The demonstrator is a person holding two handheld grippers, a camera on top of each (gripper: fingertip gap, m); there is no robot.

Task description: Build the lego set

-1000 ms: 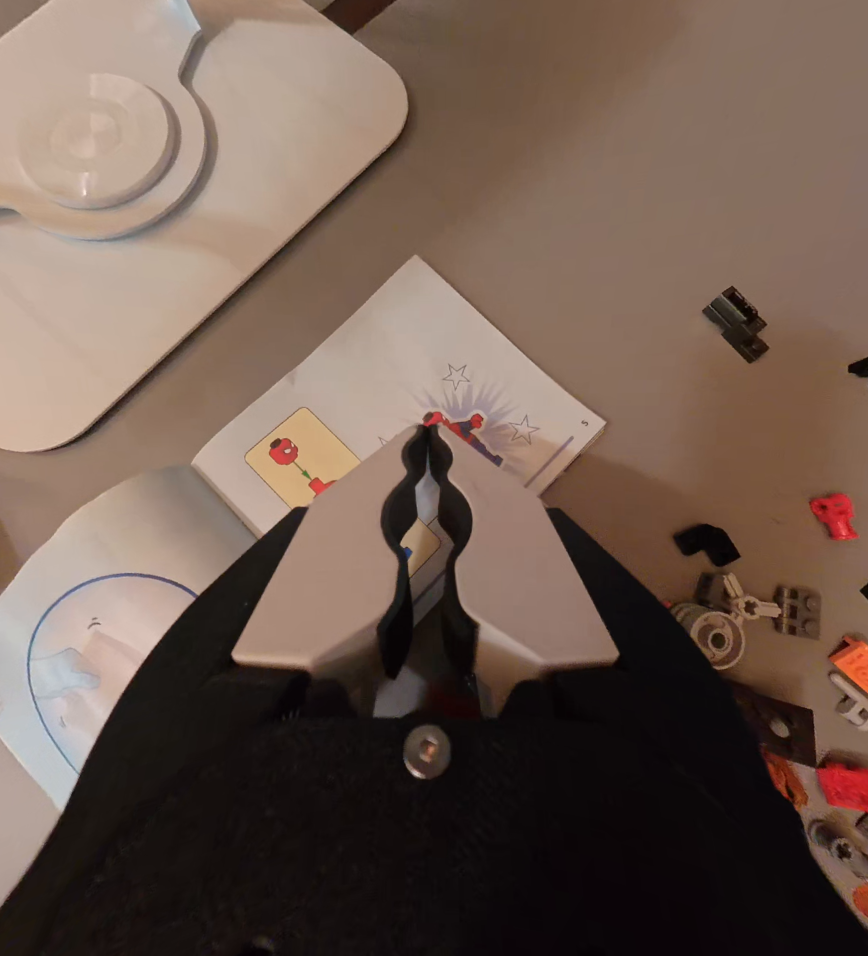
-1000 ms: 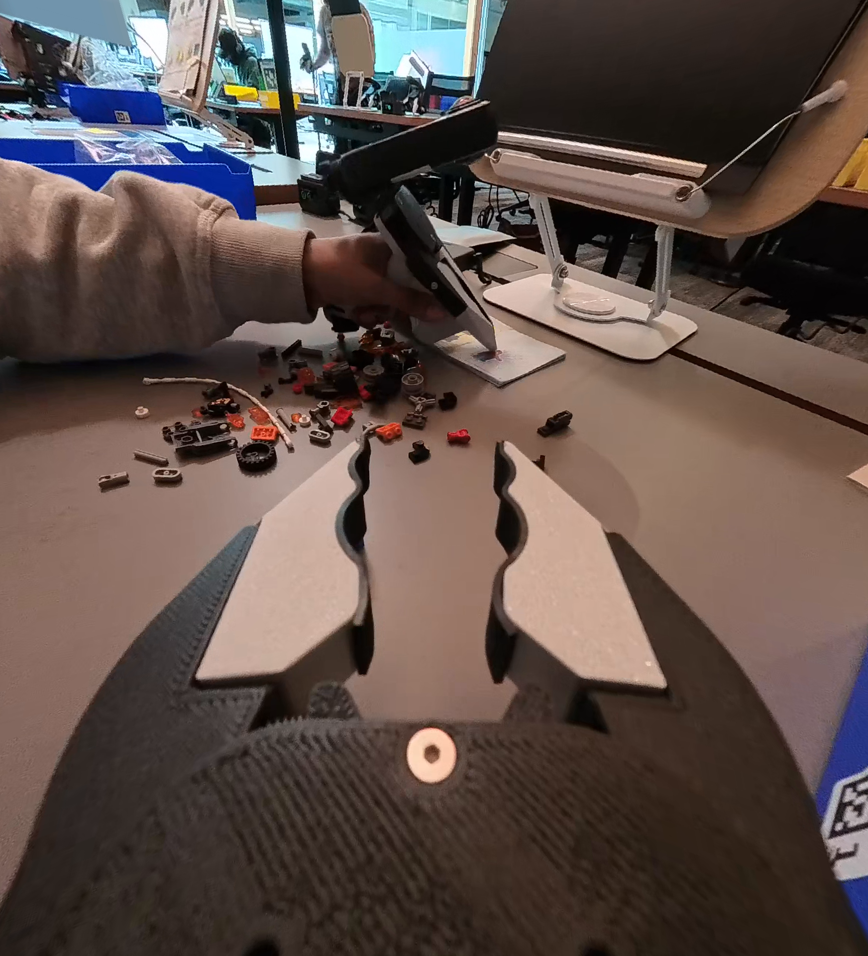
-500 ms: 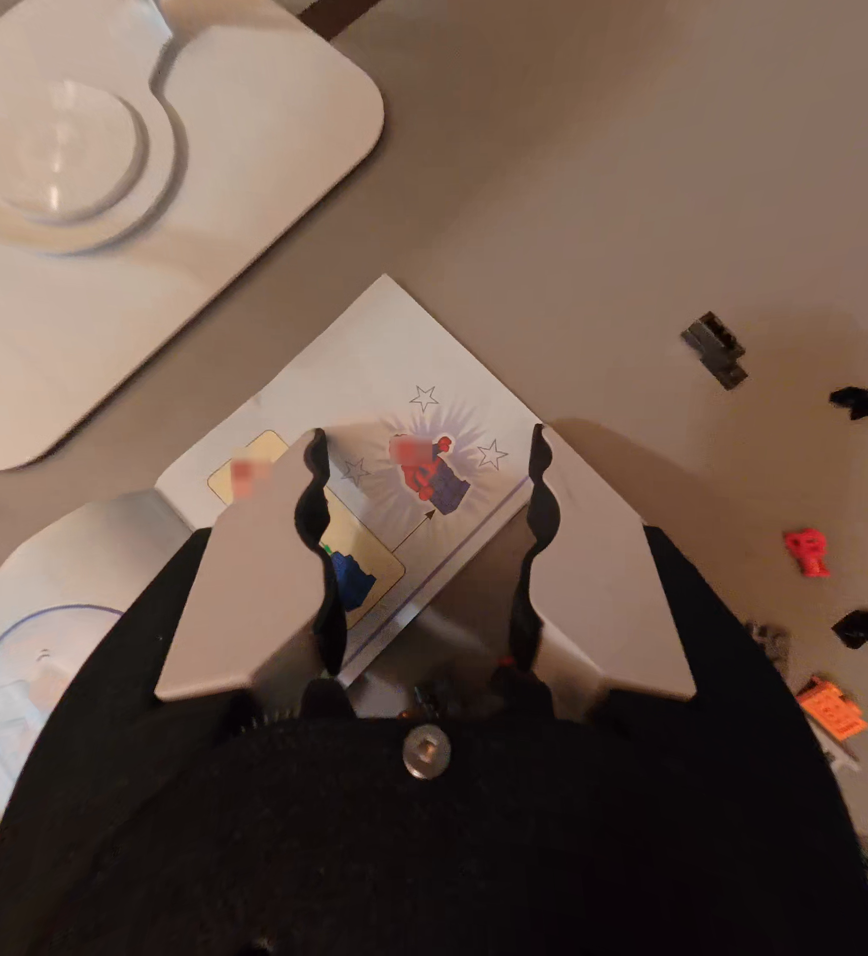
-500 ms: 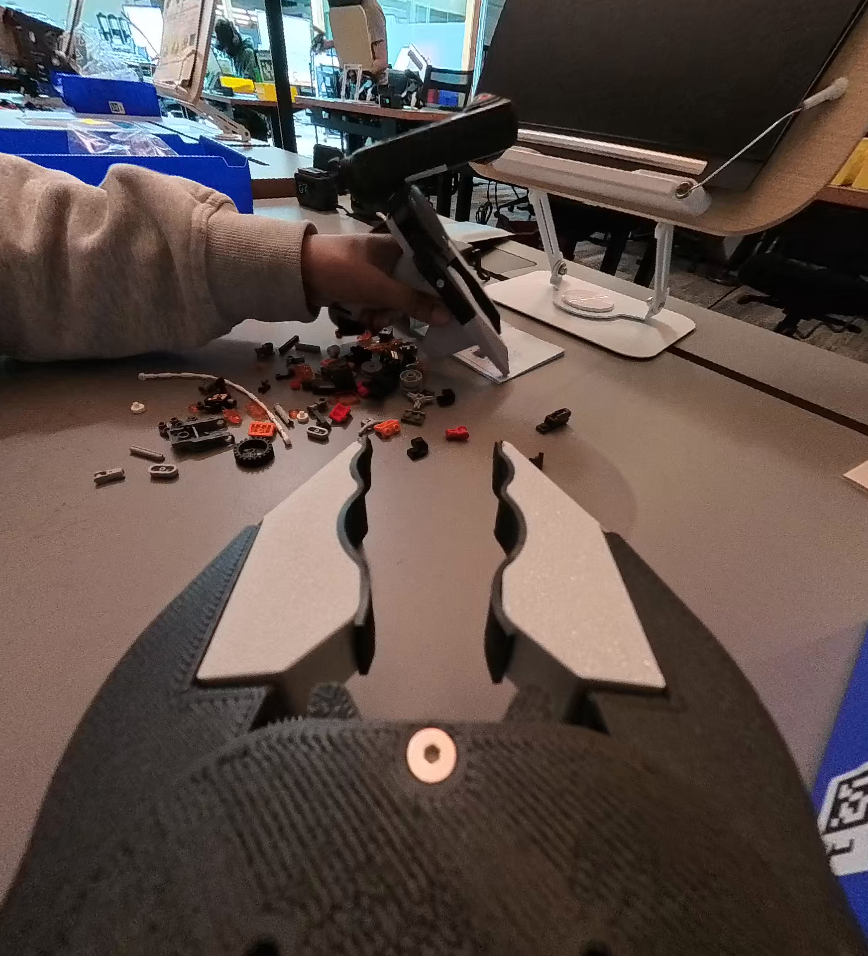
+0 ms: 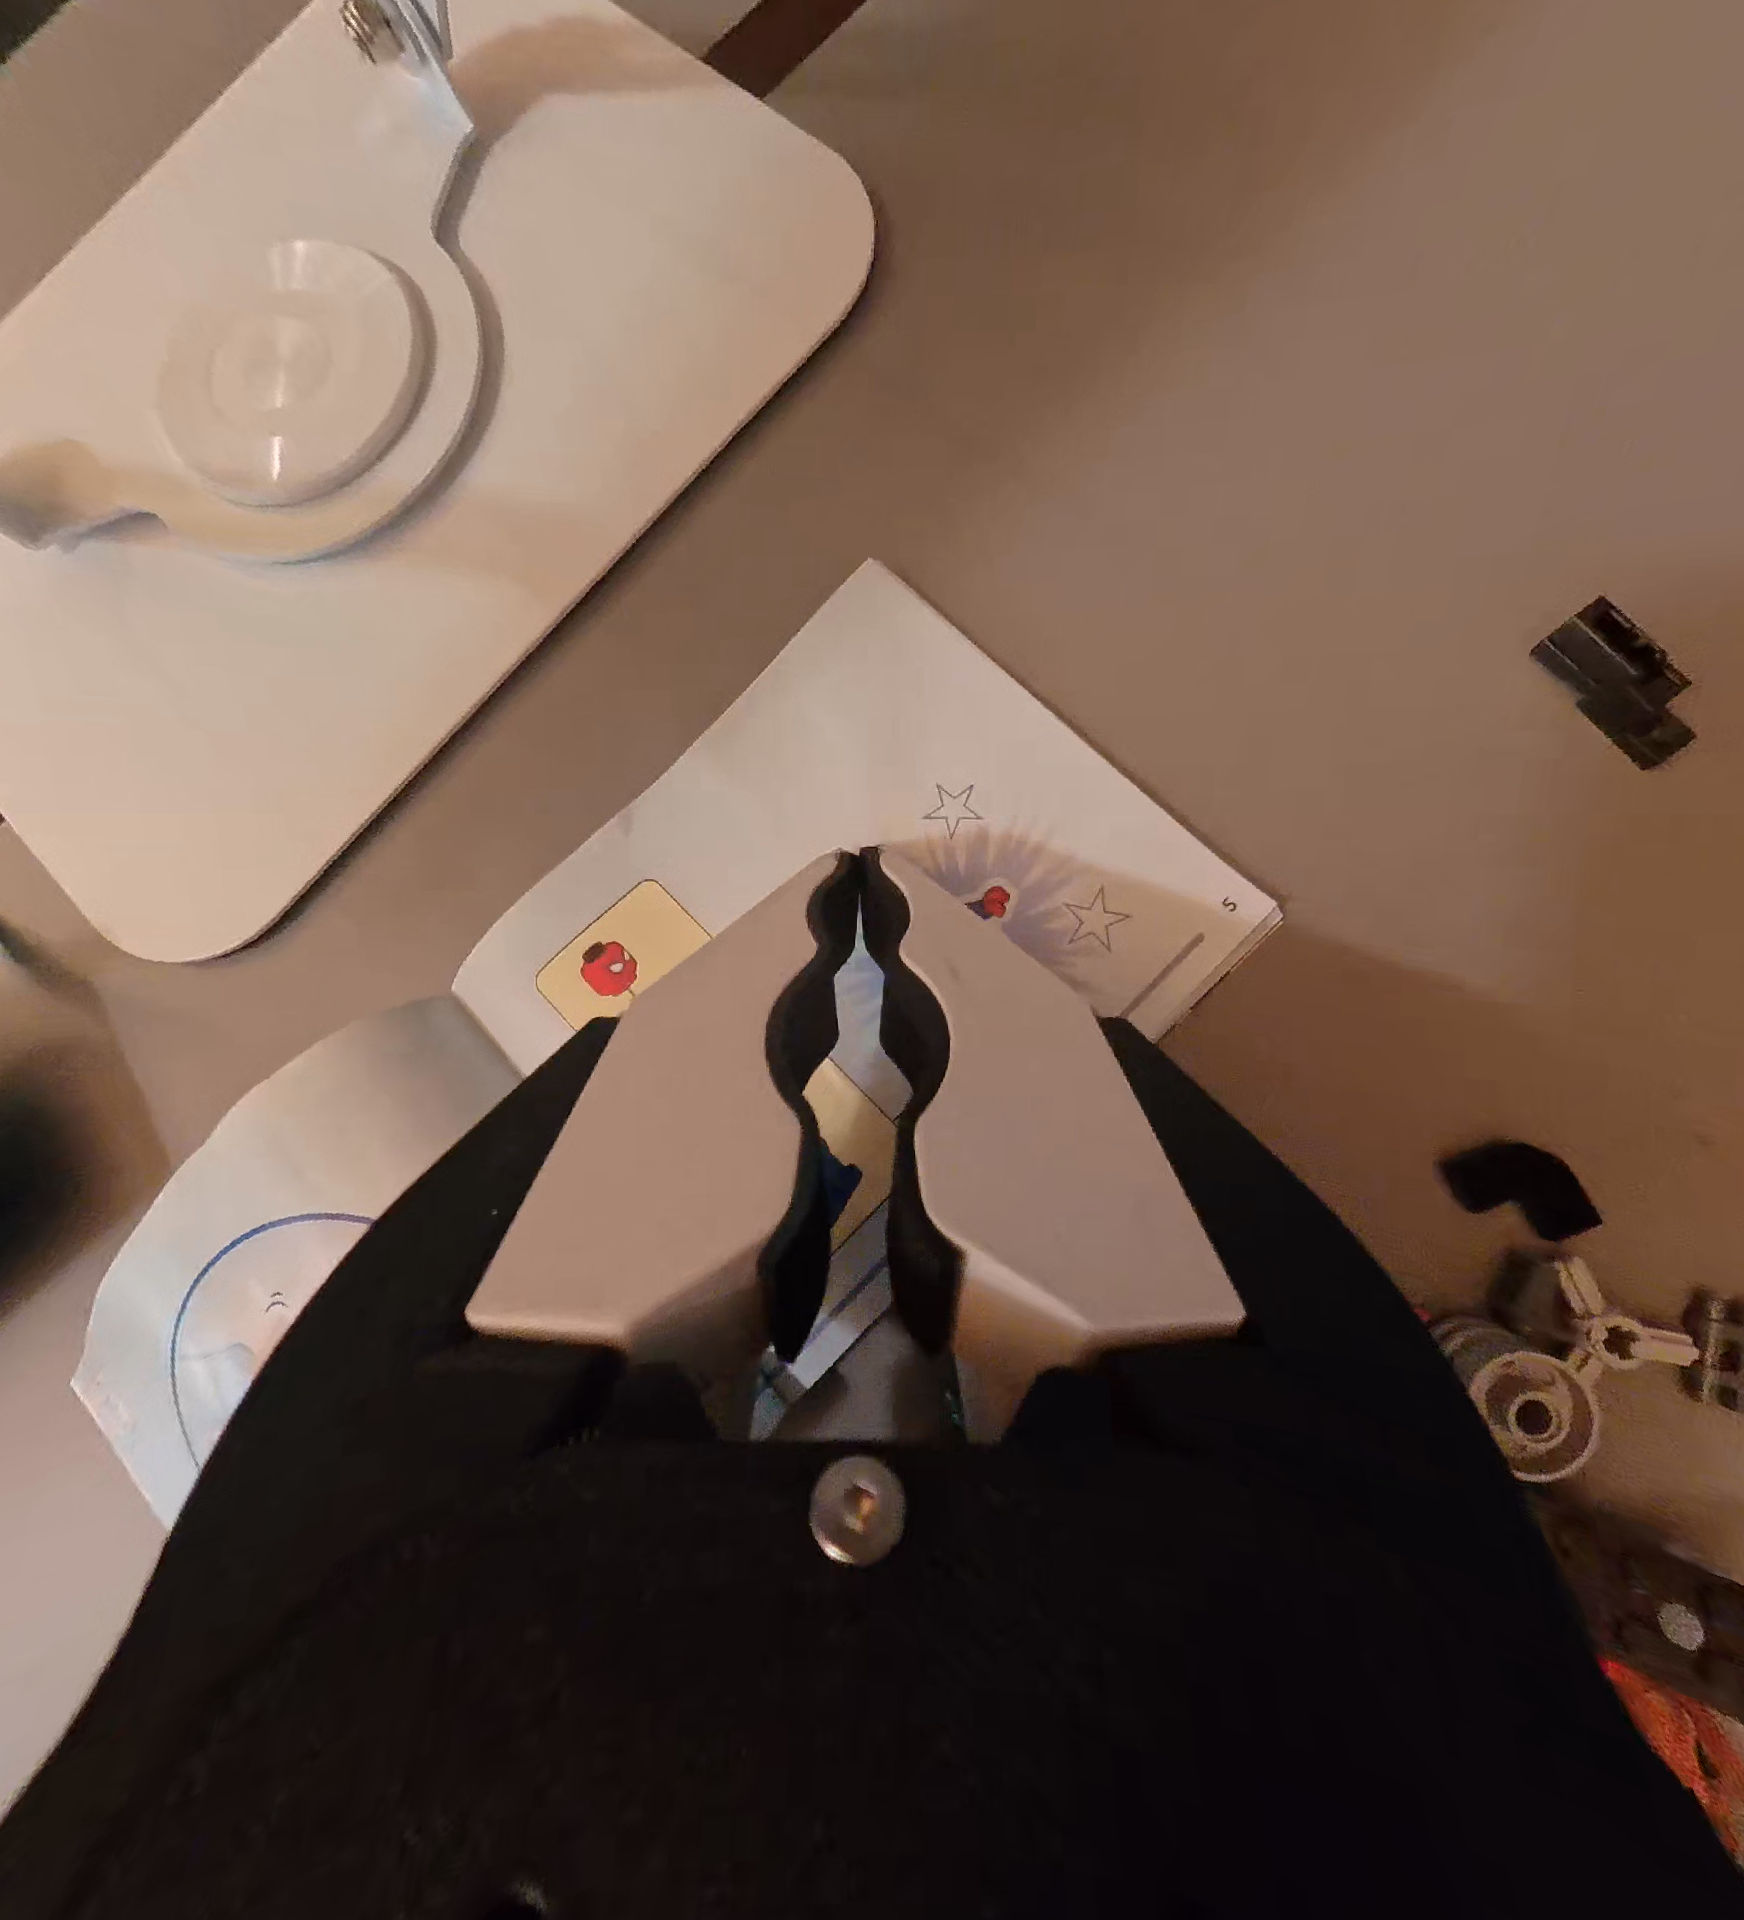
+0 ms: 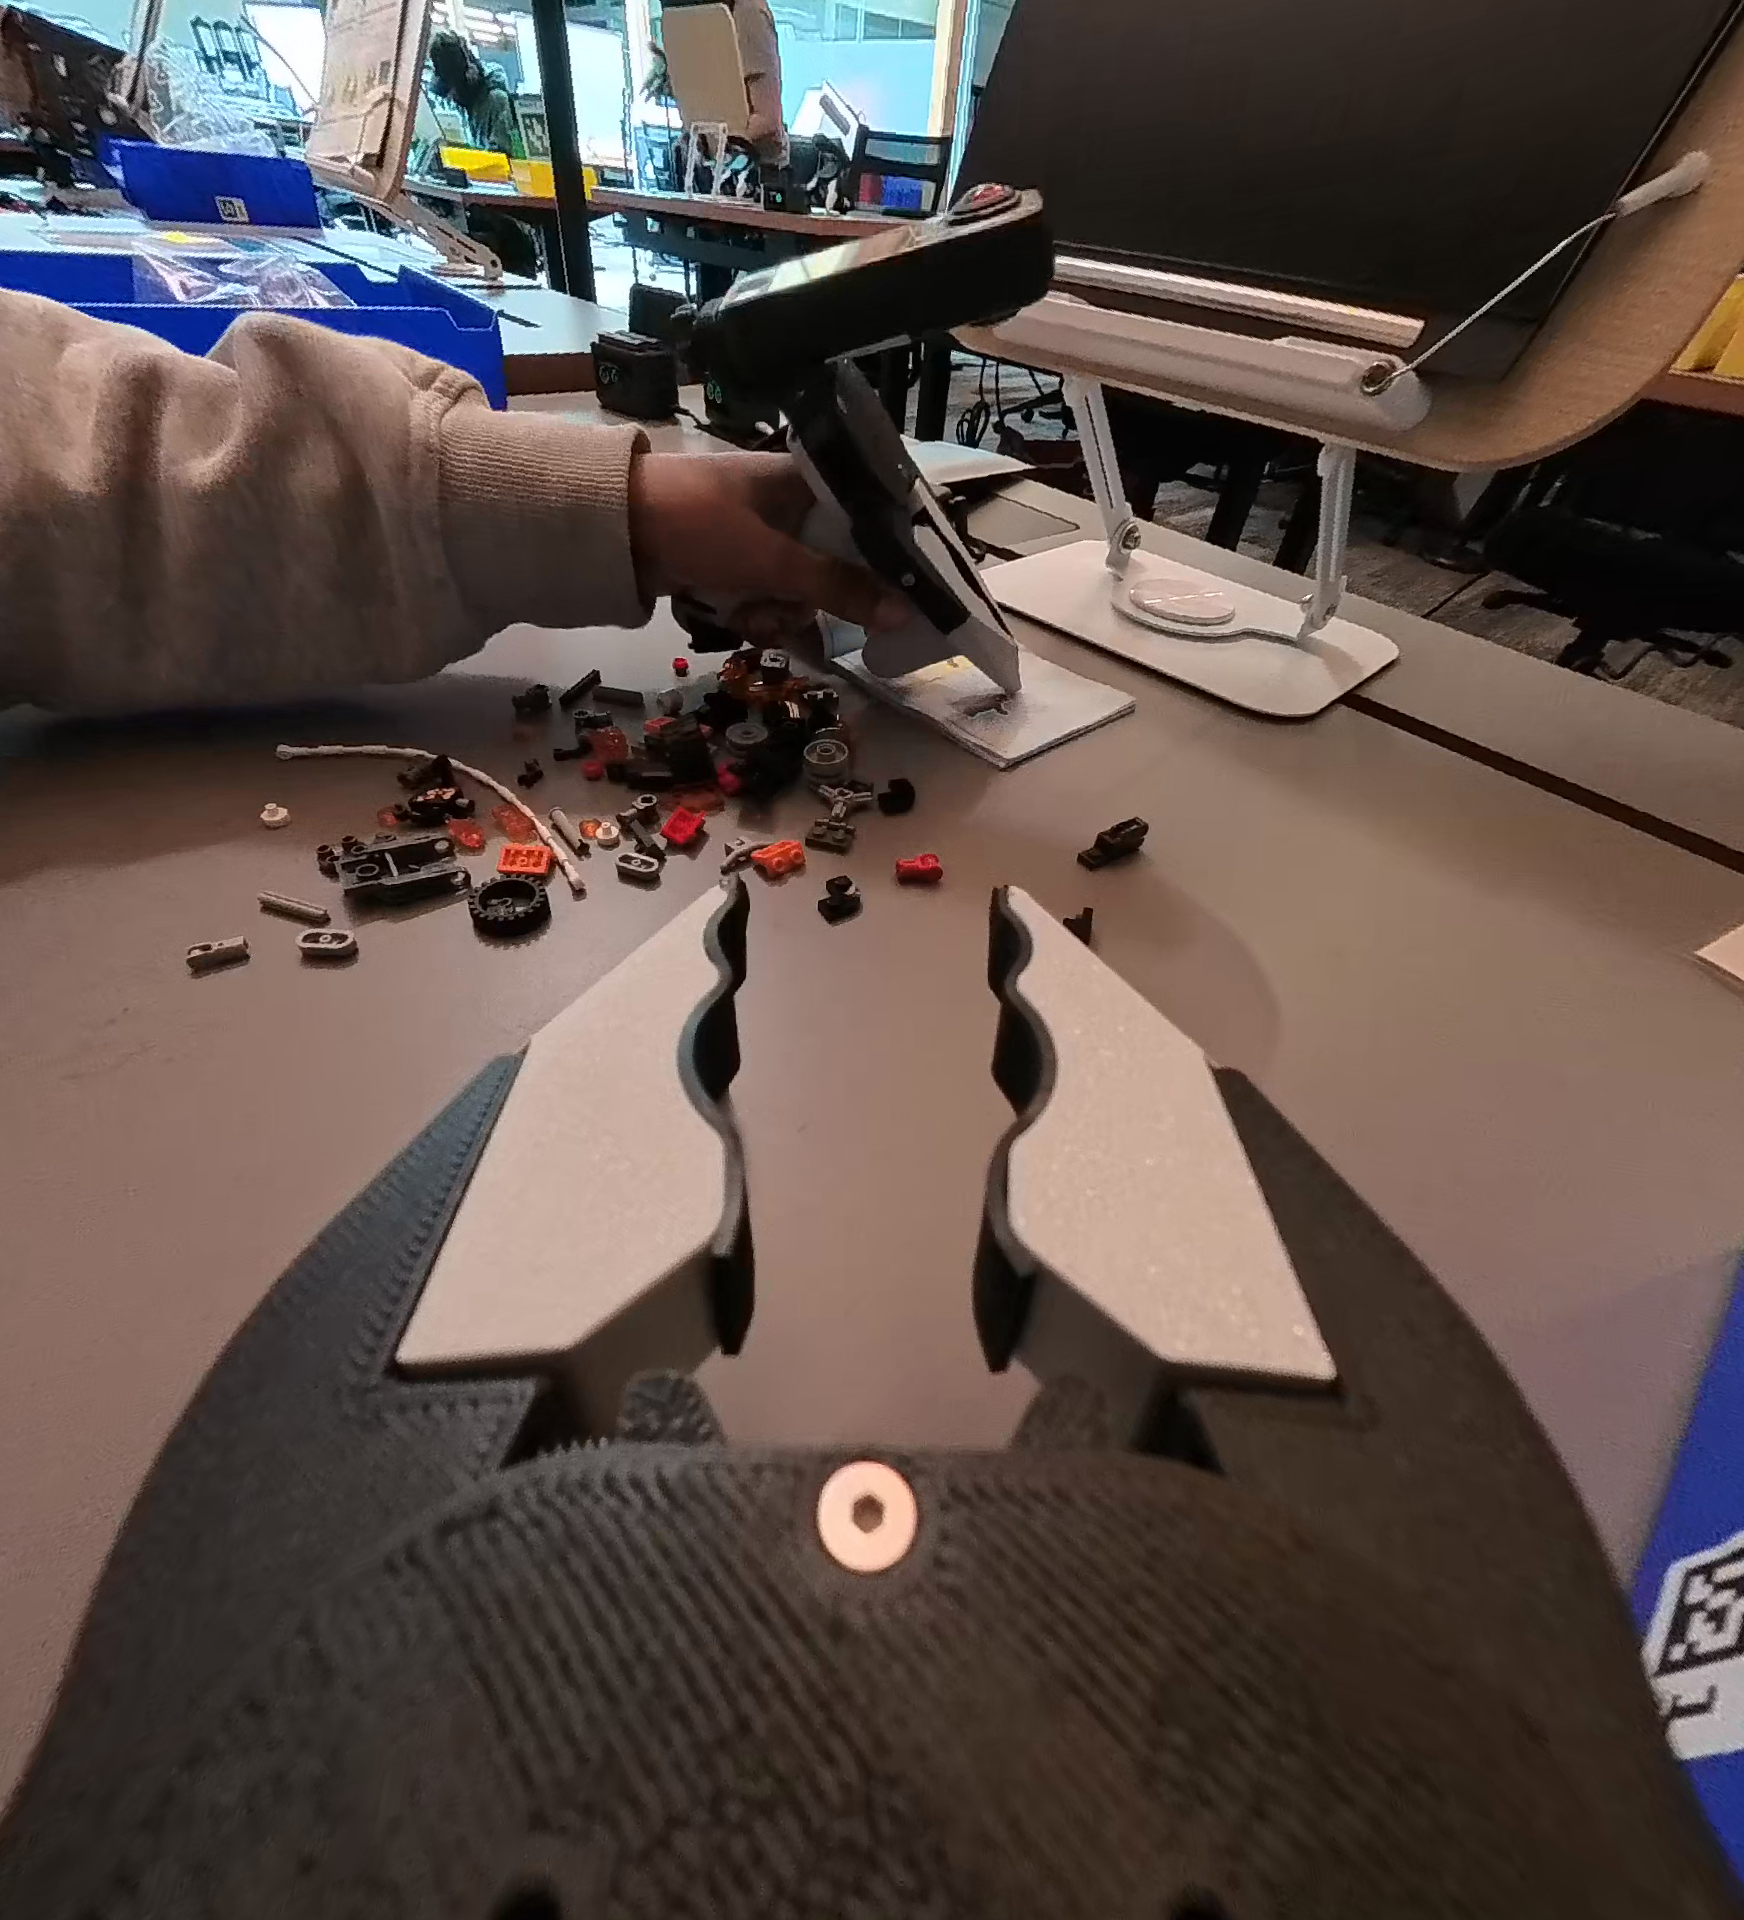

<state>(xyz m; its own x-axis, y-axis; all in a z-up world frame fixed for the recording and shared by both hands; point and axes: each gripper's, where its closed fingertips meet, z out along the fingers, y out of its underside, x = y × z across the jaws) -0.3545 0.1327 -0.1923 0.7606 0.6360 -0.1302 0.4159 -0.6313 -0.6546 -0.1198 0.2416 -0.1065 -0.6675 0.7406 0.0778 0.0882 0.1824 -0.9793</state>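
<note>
Since half a second ago the left gripper (image 5: 857,854) has gone from spread wide to fingertips pressed together, nothing visibly held between them; the right gripper (image 6: 863,902) is unchanged. Item, left gripper: closed, tips down on or just above the open instruction booklet (image 5: 847,717), seen from the right wrist view as a tilted tool (image 6: 1003,675) with its point at the page, held by a hand (image 6: 733,540) in a beige sleeve (image 6: 224,488). Item, right gripper: jaws parted, empty, low over bare grey table (image 6: 1367,935). Ahead of the right claw, nearest first: a small black piece (image 6: 840,896) and a red piece (image 6: 917,868) just past the tips; a black clip piece (image 6: 1114,842) ahead to the right; a black tyre (image 6: 508,904) and an orange plate (image 6: 525,858) ahead to the left; beyond these, the main scatter of lego pieces (image 6: 743,738), black, red, orange and grey, with a white cord (image 6: 432,764) on its left. Beside the scatter, farther on, the booklet. Farthest: white stand base (image 6: 1263,655) carrying a dark monitor (image 6: 1315,135).
</note>
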